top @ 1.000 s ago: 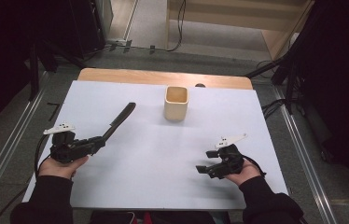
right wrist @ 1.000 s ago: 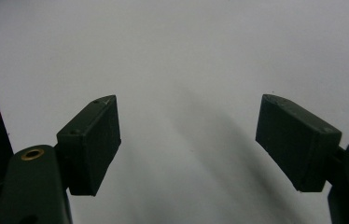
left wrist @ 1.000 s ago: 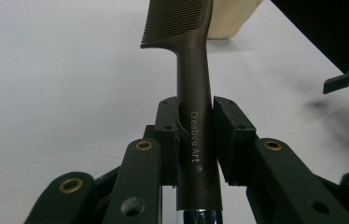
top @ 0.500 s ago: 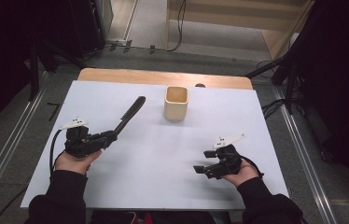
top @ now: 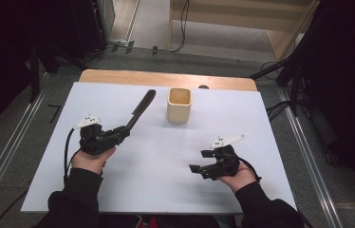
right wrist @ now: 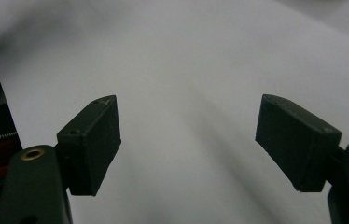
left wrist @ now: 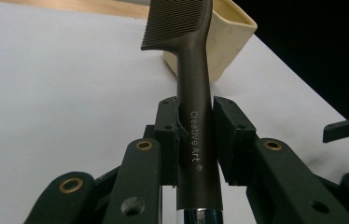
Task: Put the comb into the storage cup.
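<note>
Cup (top: 179, 105) cream, square, upright, inside looks bare, left hand-held gripper (top: 118, 134) clamping dark comb (top: 140, 110), right hand-held gripper (top: 200, 161) wide apart, holding nothing

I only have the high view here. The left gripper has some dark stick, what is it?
Observer: A dark comb; the left gripper view shows fine teeth at its far end.
Operator: Is it really clamped?
Observer: Yes, the left gripper has its pads pressed on the handle from both sides.
Operator: Any marking on it?
Observer: The handle reads "Creative Art".
Operator: And the right gripper?
Observer: The right gripper has its jaws wide apart, nothing between them, white table beyond.
</note>
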Motion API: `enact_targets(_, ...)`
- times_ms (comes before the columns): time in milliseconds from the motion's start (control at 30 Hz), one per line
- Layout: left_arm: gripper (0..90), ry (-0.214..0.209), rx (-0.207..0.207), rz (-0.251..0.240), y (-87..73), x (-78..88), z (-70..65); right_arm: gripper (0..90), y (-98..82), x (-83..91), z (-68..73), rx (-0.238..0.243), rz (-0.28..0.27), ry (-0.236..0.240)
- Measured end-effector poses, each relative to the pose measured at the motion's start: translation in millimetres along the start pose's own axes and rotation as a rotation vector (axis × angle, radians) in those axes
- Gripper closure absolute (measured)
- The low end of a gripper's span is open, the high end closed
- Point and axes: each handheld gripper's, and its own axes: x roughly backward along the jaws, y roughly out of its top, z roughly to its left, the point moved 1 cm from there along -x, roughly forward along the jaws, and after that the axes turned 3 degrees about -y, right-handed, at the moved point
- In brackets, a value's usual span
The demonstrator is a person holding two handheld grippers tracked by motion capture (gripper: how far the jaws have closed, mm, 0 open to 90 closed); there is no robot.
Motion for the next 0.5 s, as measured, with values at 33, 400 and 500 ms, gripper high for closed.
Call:
enact_targets(33, 72.9, 0.001, 0.003, -0.004, 0.2, -2.1, -0.4, 20.4, 1.1, -0.2, 1.1, -0.007, -0.002, -0.004)
enact_targets(400, 72.9, 0.036, -0.04, -0.072, 5.5, -16.6, -10.1, 20.4, 8.0, -2.0, 9.7, -0.06, -0.032, -0.01)
enact_targets(500, 72.8, 0.034, -0.042, -0.085, 7.2, -21.2, -12.7, 20.7, 11.5, -2.4, 12.2, -0.087, -0.037, 0.002)
